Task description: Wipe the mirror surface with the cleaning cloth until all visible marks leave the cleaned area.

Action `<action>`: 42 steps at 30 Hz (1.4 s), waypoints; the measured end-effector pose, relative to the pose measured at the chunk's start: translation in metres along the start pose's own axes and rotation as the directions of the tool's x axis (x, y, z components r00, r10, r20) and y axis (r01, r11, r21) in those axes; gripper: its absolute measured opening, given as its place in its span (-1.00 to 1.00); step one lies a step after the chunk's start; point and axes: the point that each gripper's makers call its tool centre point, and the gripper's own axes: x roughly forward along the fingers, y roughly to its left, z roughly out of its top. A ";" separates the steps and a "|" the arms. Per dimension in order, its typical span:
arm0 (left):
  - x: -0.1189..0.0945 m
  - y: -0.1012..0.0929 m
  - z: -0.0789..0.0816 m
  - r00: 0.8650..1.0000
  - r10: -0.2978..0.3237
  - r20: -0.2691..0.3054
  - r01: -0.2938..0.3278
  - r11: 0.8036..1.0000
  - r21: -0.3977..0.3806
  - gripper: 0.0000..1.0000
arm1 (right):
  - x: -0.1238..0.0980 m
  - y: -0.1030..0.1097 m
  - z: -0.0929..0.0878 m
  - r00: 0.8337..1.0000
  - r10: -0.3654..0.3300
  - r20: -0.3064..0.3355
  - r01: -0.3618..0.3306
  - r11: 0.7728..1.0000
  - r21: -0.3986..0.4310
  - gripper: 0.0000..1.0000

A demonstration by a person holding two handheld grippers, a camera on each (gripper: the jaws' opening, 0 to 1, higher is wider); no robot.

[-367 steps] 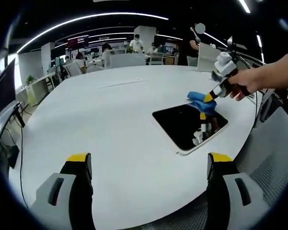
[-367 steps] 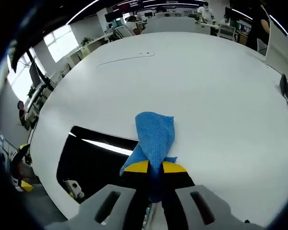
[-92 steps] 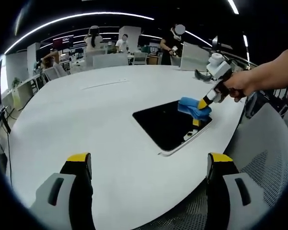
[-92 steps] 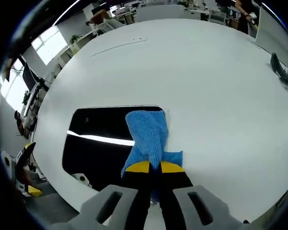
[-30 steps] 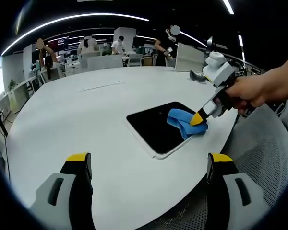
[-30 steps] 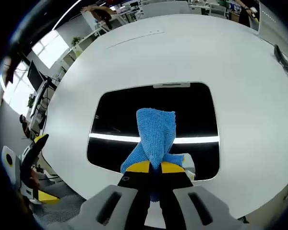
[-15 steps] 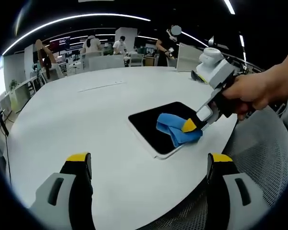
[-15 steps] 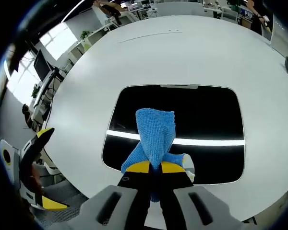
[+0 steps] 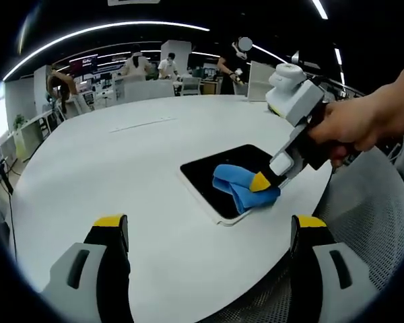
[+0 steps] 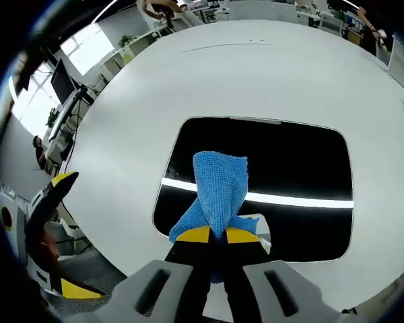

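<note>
pressing down on the mirror (image 10: 283, 168), the right gripper (image 10: 211, 235) has its yellow-tipped jaws closed tight on a bunched blue cleaning cloth (image 10: 217, 185). cloth lies on the dark glass, toward the mirror's near edge in the right gripper view; a bright strip of ceiling light reflects across the glass behind it. mirror is a dark rounded rectangle with a pale rim, flat on a large white round table (image 10: 188, 87), close to the table's edge.

left gripper view: right gripper (image 9: 258, 182) comes in from the right, held by a hand (image 9: 353, 128), cloth (image 9: 239, 185) on the mirror (image 9: 209, 168). left gripper (image 9: 207, 225) hangs over the table (image 9: 121, 175) well short of the mirror, jaws spread wide, nothing between them. a mesh chair (image 9: 377, 229) sits beside the table edge. marks on the glass: cannot tell.
</note>
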 end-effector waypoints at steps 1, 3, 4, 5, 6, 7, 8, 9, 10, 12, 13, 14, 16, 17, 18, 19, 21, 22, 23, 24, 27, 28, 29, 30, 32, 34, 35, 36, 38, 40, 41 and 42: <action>0.000 0.000 0.000 1.000 0.001 0.000 -0.001 1.000 0.000 0.98 | 0.000 0.001 0.000 1.000 0.004 -0.007 -0.004 1.000 -0.003 -1.00; 0.000 0.000 -0.001 1.000 0.000 -0.004 0.000 1.000 0.001 0.98 | 0.001 0.003 0.001 1.000 0.007 -0.013 -0.007 1.000 0.001 -1.00; 0.000 0.000 0.000 1.000 0.001 -0.002 -0.001 1.000 -0.002 0.98 | 0.002 0.003 0.001 1.000 0.007 -0.014 -0.007 1.000 0.000 -1.00; 0.000 -0.001 0.001 1.000 0.000 0.002 0.000 1.000 -0.001 0.98 | 0.003 0.003 0.001 1.000 0.007 -0.014 -0.007 1.000 0.001 -0.99; 0.000 -0.001 0.001 1.000 0.000 0.002 0.000 1.000 -0.001 0.98 | 0.004 0.004 0.001 1.000 0.009 -0.013 -0.009 1.000 0.009 -0.99; 0.000 -0.001 0.000 1.000 0.001 0.000 -0.001 1.000 -0.001 0.98 | 0.004 0.005 0.002 1.000 0.010 -0.012 -0.010 1.000 0.009 -0.99; 0.000 0.000 0.000 1.000 0.003 -0.001 -0.003 1.000 -0.001 0.98 | 0.005 0.006 0.002 1.000 0.009 -0.011 -0.009 1.000 0.002 -0.99; 0.000 0.000 0.000 1.000 0.004 0.000 -0.004 1.000 -0.002 0.98 | 0.006 0.007 0.002 1.000 0.007 -0.012 -0.007 1.000 -0.002 -0.99; 0.000 0.000 0.000 1.000 0.005 -0.001 -0.005 1.000 -0.003 0.98 | 0.006 0.010 0.002 1.000 0.007 -0.012 -0.007 1.000 -0.005 -0.99; 0.000 -0.001 -0.002 1.000 0.001 -0.012 -0.001 1.000 0.001 0.98 | 0.008 0.013 0.003 1.000 0.007 -0.011 -0.007 1.000 -0.016 -0.99; 0.001 -0.001 -0.002 1.000 -0.002 -0.014 0.002 1.000 0.004 0.98 | 0.009 0.016 0.004 1.000 0.011 -0.010 -0.011 1.000 -0.015 -0.99; 0.001 -0.002 -0.002 1.000 -0.003 -0.015 0.003 1.000 0.007 0.98 | 0.009 0.018 0.004 1.000 0.011 -0.008 -0.011 1.000 -0.018 -0.99; 0.001 -0.002 -0.003 1.000 -0.004 -0.016 0.004 1.000 0.008 0.98 | 0.010 0.021 0.005 1.000 0.007 -0.001 -0.007 0.999 -0.035 -0.99; 0.001 -0.001 -0.003 1.000 -0.003 -0.016 0.003 1.000 0.006 0.98 | 0.010 0.022 0.006 1.000 0.005 0.001 -0.005 0.999 -0.035 -0.99; 0.001 -0.001 -0.003 1.000 -0.003 -0.017 0.003 1.000 0.006 0.98 | 0.010 0.023 0.005 1.000 0.004 0.003 -0.004 0.999 -0.038 -0.99; 0.001 -0.001 -0.003 1.000 -0.003 -0.019 0.003 1.000 0.008 0.98 | 0.010 0.023 0.005 1.000 0.001 0.005 -0.001 0.999 -0.045 -0.99; 0.001 -0.001 -0.003 1.000 -0.002 -0.018 0.002 1.000 0.008 0.98 | 0.008 0.024 0.005 1.000 0.002 0.010 -0.001 0.999 -0.054 -0.99; 0.001 -0.001 -0.002 1.000 -0.002 -0.015 0.002 1.000 0.004 0.98 | 0.007 0.024 0.005 1.000 0.001 0.010 0.000 0.998 -0.055 -0.99; 0.001 -0.001 -0.001 1.000 -0.002 -0.009 0.002 1.000 0.004 0.98 | 0.007 0.025 0.005 1.000 0.002 0.009 -0.002 0.999 -0.054 -0.99; 0.001 -0.001 -0.002 1.000 -0.002 -0.010 0.002 1.000 0.005 0.98 | 0.007 0.025 0.005 1.000 0.005 0.010 -0.005 0.999 -0.053 -0.99; 0.001 -0.002 -0.003 1.000 -0.006 -0.014 0.006 1.000 0.008 0.98 | 0.006 0.030 0.006 1.000 0.012 0.013 -0.012 0.998 -0.055 -0.99; 0.001 -0.002 -0.003 1.000 -0.006 -0.015 0.006 1.000 0.010 0.98 | 0.007 0.031 0.006 1.000 0.014 0.012 -0.013 0.998 -0.056 -0.99; 0.001 -0.002 -0.003 1.000 -0.006 -0.018 0.006 1.000 0.008 0.98 | 0.007 0.032 0.006 1.000 0.015 0.011 -0.015 0.998 -0.056 -0.99; 0.001 -0.002 -0.003 1.000 -0.006 -0.019 0.006 1.000 0.008 0.98 | 0.007 0.033 0.006 1.000 0.018 0.009 -0.018 0.998 -0.053 -0.99; 0.001 -0.002 -0.003 1.000 -0.006 -0.019 0.006 1.000 0.011 0.98 | 0.007 0.035 0.006 1.000 0.021 0.002 -0.021 0.999 -0.048 -0.99; 0.001 -0.002 -0.004 1.000 -0.008 -0.023 0.008 1.000 0.012 0.98 | 0.007 0.036 0.007 1.000 0.025 -0.009 -0.026 0.999 -0.040 -0.99; 0.001 -0.002 -0.004 1.000 -0.008 -0.023 0.008 1.000 0.012 0.98 | 0.008 0.037 0.007 0.999 0.033 -0.012 -0.034 0.999 -0.033 -0.99; 0.001 -0.002 -0.004 1.000 -0.008 -0.024 0.008 1.000 0.012 0.98 | 0.010 0.037 0.008 0.999 0.033 -0.014 -0.034 0.999 -0.034 -0.99; 0.001 -0.002 -0.004 1.000 -0.006 -0.025 0.006 1.000 0.011 0.98 | 0.011 0.040 0.009 0.999 0.040 -0.017 -0.041 0.999 -0.029 -0.99; 0.001 -0.002 -0.004 1.000 -0.006 -0.026 0.007 1.000 0.013 0.98 | 0.014 0.040 0.010 0.999 0.041 -0.016 -0.042 0.999 -0.027 -0.99; 0.001 -0.002 -0.004 1.000 -0.006 -0.026 0.006 1.000 0.014 0.98 | 0.014 0.040 0.011 0.999 0.043 -0.015 -0.043 0.999 -0.027 -0.99; 0.001 -0.002 -0.004 1.000 -0.005 -0.026 0.005 1.000 0.014 0.98 | 0.013 0.041 0.010 0.999 0.042 -0.016 -0.043 0.999 -0.030 -0.99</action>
